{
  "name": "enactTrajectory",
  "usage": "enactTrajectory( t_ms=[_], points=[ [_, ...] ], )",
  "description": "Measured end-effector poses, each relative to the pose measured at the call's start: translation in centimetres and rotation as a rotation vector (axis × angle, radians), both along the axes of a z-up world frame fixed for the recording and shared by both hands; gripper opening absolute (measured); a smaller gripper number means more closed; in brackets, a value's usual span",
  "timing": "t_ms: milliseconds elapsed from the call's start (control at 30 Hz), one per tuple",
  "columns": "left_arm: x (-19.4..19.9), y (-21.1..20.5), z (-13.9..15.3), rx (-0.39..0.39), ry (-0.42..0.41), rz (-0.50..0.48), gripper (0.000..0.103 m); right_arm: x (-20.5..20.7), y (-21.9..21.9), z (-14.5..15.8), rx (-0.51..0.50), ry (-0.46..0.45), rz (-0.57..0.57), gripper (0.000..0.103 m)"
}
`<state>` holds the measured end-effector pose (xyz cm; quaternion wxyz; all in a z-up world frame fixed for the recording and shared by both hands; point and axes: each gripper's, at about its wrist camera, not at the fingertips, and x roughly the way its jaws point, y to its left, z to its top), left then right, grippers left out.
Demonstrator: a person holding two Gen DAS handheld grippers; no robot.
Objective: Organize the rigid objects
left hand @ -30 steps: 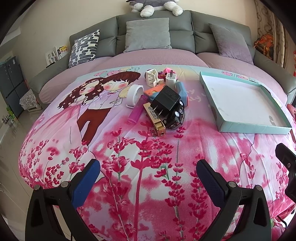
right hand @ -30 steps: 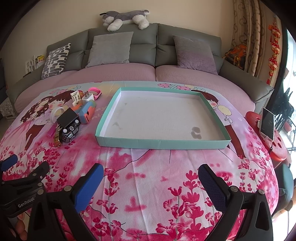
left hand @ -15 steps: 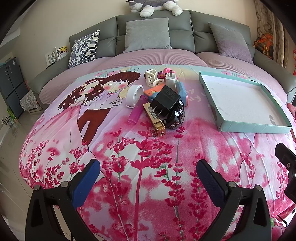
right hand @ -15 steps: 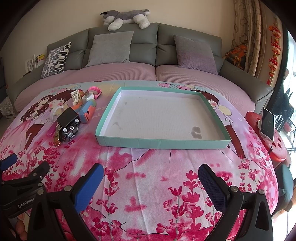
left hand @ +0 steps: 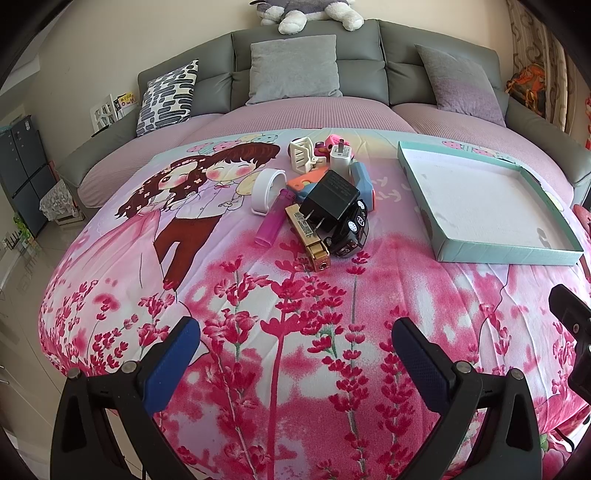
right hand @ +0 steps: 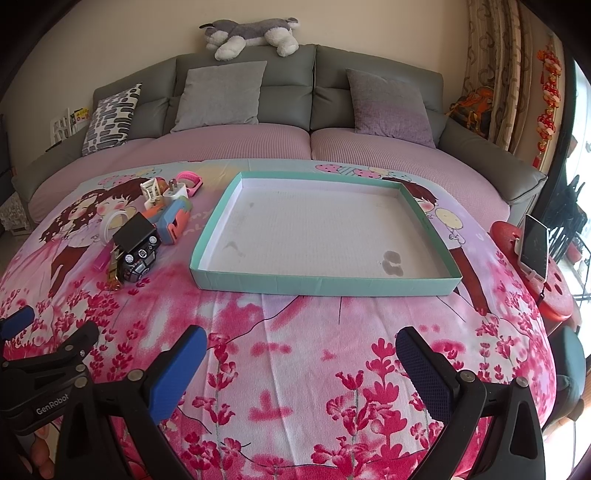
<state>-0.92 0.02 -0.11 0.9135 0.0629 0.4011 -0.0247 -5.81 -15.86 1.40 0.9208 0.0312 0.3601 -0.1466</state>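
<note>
Clutter is sitting in one heap on the left of the floral blanket (right hand: 295, 332): one white ring (left hand: 266, 190), one pink lighter (left hand: 271, 223), one gold lighter (left hand: 308, 236), one black plug adapter (left hand: 330, 199) lying atop one black toy car (left hand: 351, 230), one white charger (left hand: 340, 158). To the right, just beside the heap, one shallow teal tray (right hand: 321, 286) is lying flat, holding nothing. Left claw (left hand: 295, 354) and right claw (right hand: 301, 363) are each hovering spread wide over the blanket, gripping nothing.

Sofa: grey leather sofa (right hand: 314, 85) behind the surface
Plush: grey-and-white stuffed husky (right hand: 251, 35) lying along the sofa's top
Cushion: black-and-white patterned cushion (left hand: 168, 98) at its left end
Stool: red round stool (right hand: 535, 273) carrying a white phone (right hand: 533, 247)
</note>
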Motion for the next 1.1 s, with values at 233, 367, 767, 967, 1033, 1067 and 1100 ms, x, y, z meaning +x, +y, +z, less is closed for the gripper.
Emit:
enactTrajectory(
  t_ms=[233,367,767,967,1033,1067,1100],
  points=[
    [0.0,0.0,0.0,0.001,0.001,-0.001,0.103,0.0,0.0,0.0,-0.009,-0.032,0.0,0.103],
    [0.2,0.2,0.2,-0.013,0.008,-0.01,0.103,0.1,0.0,0.2,-0.011,-0.036,0.003,0.103],
    [8.8,4.8,3.3,-0.096,0.095,0.033,0.103,6.6,1.8,4.7,0.058,0.012,0.194,0.103],
    [12.5,6.9,3.0,-0.171,0.143,0.067,0.103,11.3,4.0,4.6,0.152,0.085,0.284,0.1],
    [13.6,7.6,2.6,-0.183,0.16,0.081,0.103,12.6,4.7,4.0,0.186,0.12,0.306,0.098],
    [14.1,7.9,2.4,-0.185,0.166,0.085,0.103,13.2,5.1,3.6,0.205,0.137,0.315,0.097],
    [14.6,8.1,2.2,-0.184,0.17,0.089,0.103,13.7,5.5,3.2,0.217,0.151,0.324,0.096]
  ],
)
